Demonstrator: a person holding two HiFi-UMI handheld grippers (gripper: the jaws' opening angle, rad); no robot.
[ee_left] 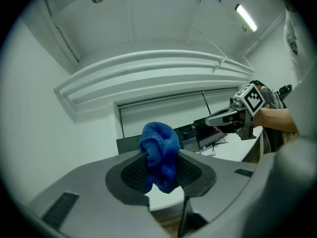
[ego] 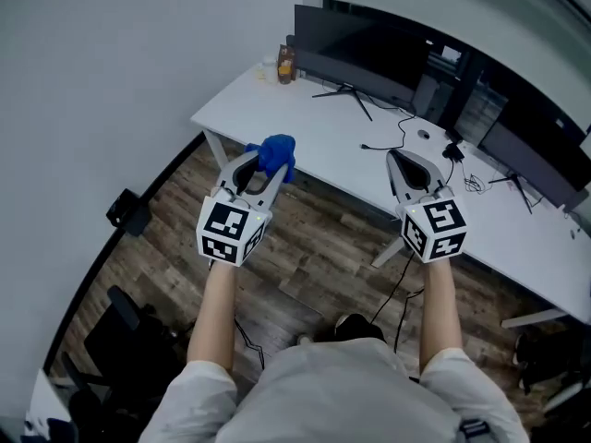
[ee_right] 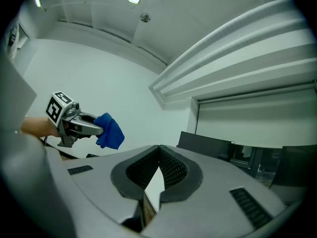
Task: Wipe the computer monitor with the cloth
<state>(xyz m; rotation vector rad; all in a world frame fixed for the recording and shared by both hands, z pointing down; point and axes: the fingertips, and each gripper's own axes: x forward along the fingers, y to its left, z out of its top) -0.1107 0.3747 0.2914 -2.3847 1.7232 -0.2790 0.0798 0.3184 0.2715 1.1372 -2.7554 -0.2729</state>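
Observation:
A crumpled blue cloth [ego: 277, 154] sticks out of my left gripper [ego: 265, 161], which is shut on it in front of the white desk's [ego: 309, 127] near left corner. In the left gripper view the cloth [ee_left: 159, 143] fills the gap between the ribbed pads. A dark monitor [ego: 355, 49] stands at the desk's far edge, well beyond both grippers. My right gripper [ego: 398, 160] hovers over the desk's front edge, shut with nothing in it; its pads meet in the right gripper view [ee_right: 159, 148]. That view also shows the left gripper [ee_right: 83, 126] with the cloth [ee_right: 111, 131].
A second monitor [ego: 537, 160] stands on the desk to the right. Small bottles [ego: 284, 64] sit at the back left corner, and cables [ego: 406, 129] trail across the top. A white wall closes the left side. A black chair [ego: 125, 344] stands on the wooden floor behind me.

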